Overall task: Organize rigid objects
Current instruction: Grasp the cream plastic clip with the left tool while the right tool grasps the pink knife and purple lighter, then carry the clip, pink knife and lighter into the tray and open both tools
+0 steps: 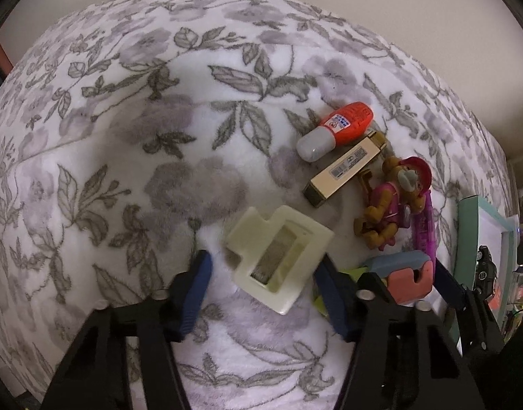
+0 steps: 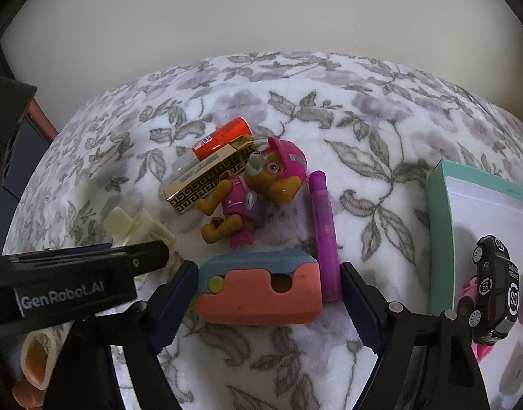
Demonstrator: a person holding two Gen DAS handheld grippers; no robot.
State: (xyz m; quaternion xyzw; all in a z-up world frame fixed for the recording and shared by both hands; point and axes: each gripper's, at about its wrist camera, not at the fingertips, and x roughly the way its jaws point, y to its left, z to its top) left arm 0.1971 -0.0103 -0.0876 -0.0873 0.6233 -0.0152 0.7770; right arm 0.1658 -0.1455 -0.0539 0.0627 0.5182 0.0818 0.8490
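A cream plastic frame piece [image 1: 278,256] lies flat on the flowered blanket [image 1: 124,136]. My left gripper [image 1: 264,258] straddles it. The right pad is at its edge and the left pad stands clear of it, so the jaws are open. A pink and blue block [image 2: 261,287] lies between the fingers of my right gripper [image 2: 268,267]. The left pad is against the block, while the right pad stands apart beyond the purple pen [image 2: 324,225], so these jaws are open too. In the right wrist view the cream piece [image 2: 131,225] peeks out behind the left gripper's black body.
An orange bottle with a white cap [image 1: 336,130], a gold patterned box [image 2: 206,181] and a pink-helmeted dog figure [image 2: 258,188] lie huddled behind the block. A teal-rimmed box [image 2: 439,232] on the right holds a black toy car [image 2: 494,283]. A person's fingers [image 2: 32,352] show at the lower left.
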